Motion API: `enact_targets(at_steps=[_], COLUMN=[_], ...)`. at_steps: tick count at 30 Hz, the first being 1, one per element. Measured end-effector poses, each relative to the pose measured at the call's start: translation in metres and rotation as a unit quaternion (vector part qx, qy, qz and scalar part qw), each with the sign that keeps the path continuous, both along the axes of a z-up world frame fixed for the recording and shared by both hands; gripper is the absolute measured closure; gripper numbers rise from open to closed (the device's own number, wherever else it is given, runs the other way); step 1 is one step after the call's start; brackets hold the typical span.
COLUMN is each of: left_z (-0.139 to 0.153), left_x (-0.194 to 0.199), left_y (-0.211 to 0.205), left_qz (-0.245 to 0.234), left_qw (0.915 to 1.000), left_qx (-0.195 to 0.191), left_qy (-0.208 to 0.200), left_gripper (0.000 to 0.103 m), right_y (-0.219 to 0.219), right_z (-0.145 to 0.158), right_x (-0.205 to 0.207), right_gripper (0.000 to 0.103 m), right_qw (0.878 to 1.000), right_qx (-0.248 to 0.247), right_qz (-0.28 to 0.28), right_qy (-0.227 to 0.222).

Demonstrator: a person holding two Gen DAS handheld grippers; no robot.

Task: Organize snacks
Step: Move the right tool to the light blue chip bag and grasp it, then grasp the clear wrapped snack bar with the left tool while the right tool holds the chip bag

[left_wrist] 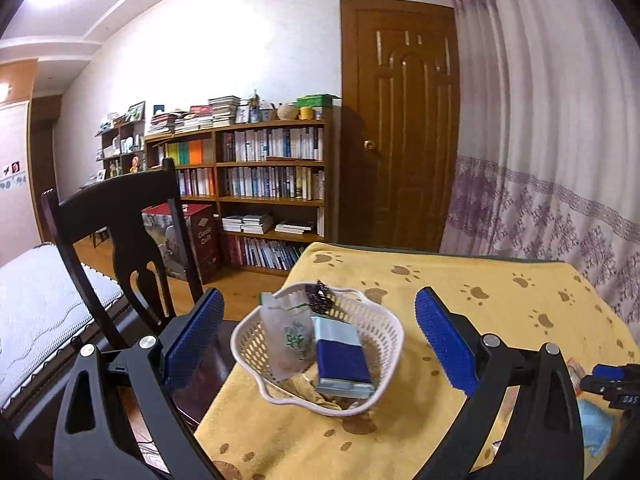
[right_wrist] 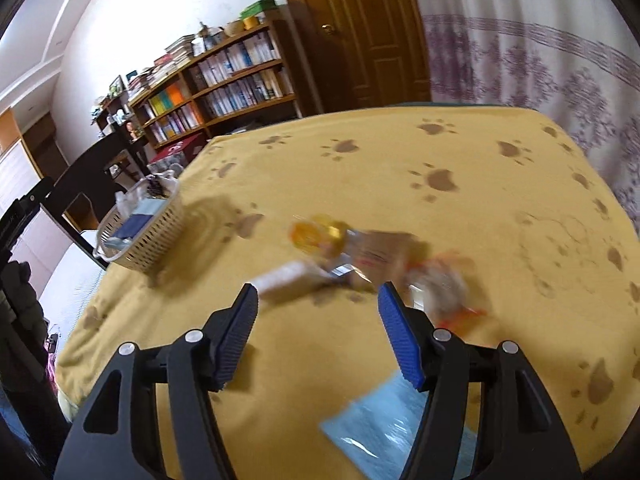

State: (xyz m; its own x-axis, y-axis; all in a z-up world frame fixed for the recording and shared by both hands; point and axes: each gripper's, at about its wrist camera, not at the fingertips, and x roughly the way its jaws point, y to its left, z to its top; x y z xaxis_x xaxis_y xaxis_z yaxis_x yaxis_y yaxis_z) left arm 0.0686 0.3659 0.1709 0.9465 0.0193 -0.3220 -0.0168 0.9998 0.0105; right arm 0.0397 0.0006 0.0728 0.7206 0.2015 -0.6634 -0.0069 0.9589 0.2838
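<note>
A white slotted basket (left_wrist: 384, 344) sits at the table's left edge and holds a blue-and-silver packet (left_wrist: 340, 356), a clear packet with green print (left_wrist: 288, 340) and a dark wrapped sweet (left_wrist: 320, 298). My left gripper (left_wrist: 316, 340) hangs open just in front of the basket, nothing between its blue pads. In the right wrist view the same basket (right_wrist: 156, 240) is at the left. My right gripper (right_wrist: 316, 320) is open above the cloth. Loose snacks lie blurred beyond it: a yellow-orange wrapped one (right_wrist: 320, 236), a white stick packet (right_wrist: 288, 280), a clear-and-orange packet (right_wrist: 440, 284). A light blue packet (right_wrist: 384, 420) lies under the right finger.
A yellow paw-print cloth (right_wrist: 400, 152) covers the table. A dark wooden chair (left_wrist: 120, 232) stands at the table's left side, close to the basket. A bookshelf (left_wrist: 256, 184), a brown door (left_wrist: 400, 128) and a patterned curtain (left_wrist: 552, 160) are behind.
</note>
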Motion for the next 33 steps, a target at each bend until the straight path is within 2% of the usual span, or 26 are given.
enact_targets(at_steps=[7,16,19,21,22,26,30,33], left_z=[-0.006,-0.010,-0.013,-0.014,-0.015,-0.020,-0.028,-0.035], left_x=[-0.004,-0.006,-0.004,-0.003,-0.002,-0.001,0.001,0.004], left_y=[-0.026,-0.042,-0.044,-0.045,-0.046,-0.051,-0.057,-0.064], left_qz=[-0.028,-0.046,-0.051,-0.053,-0.054,-0.070,-0.082,-0.090], left_qw=[0.9992,0.9978,0.9977,0.9975,0.9974,0.9964,0.9950,0.9936], left_qx=[0.030,0.048,0.043,0.042,0.043,0.035,0.036,0.040], left_qy=[0.003,0.007,0.014,0.019,0.021,0.033,0.046,0.056], left_gripper=[0.005,0.004,0.004,0.004,0.004,0.004,0.004,0.004], right_y=[-0.026,-0.035,-0.033,-0.030,-0.029,-0.021,-0.008,-0.005], right_z=[-0.024,-0.046,-0.049,-0.051,-0.051,-0.057,-0.063,-0.066], right_x=[-0.017,-0.030,-0.039,-0.049,-0.053,-0.063,-0.065,-0.062], right_gripper=[0.040,0.040,0.034,0.023,0.021,0.020,0.020,0.022], right_qw=[1.000,0.999,0.999,0.999,0.999,0.998,0.995,0.994], right_qx=[0.001,0.000,0.001,-0.001,-0.003,-0.030,-0.085,-0.097], right_qz=[-0.010,-0.009,0.000,0.012,0.017,0.030,0.025,0.019], right_qy=[0.023,0.049,0.051,0.047,0.045,0.050,0.053,0.052])
